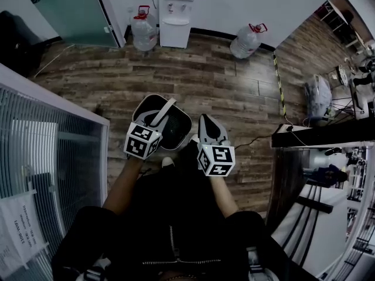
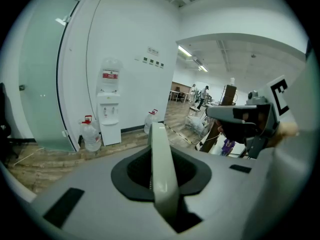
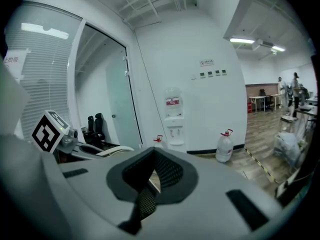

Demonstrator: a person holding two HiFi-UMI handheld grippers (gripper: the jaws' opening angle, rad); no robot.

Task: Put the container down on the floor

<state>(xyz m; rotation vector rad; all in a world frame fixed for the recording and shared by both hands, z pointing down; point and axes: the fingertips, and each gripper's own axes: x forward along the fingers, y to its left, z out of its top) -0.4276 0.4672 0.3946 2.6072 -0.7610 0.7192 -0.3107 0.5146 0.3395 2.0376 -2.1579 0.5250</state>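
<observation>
Container [image 1: 179, 129] blk, handle [image 1: 164, 113] pale grey; floor [image 1: 222, 81] brown wood-grain.

Head view dim, underexposed; clothes [image 1: 170, 227] go near-black, no detail. Both gripper views brighter: strip light [image 2: 186, 51] overhead in left, ceiling panel [image 3: 242, 40] in right. Heavy fisheye w/ black vignette at corners. Container handle [image 2: 162, 174] close to lens, soft.

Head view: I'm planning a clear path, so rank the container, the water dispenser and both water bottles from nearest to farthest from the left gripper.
1. Container, at the left gripper, handle in its jaws.
2. Left bottle and water dispenser, straight ahead: too close to call.
3. Right bottle, ahead to the right.
</observation>
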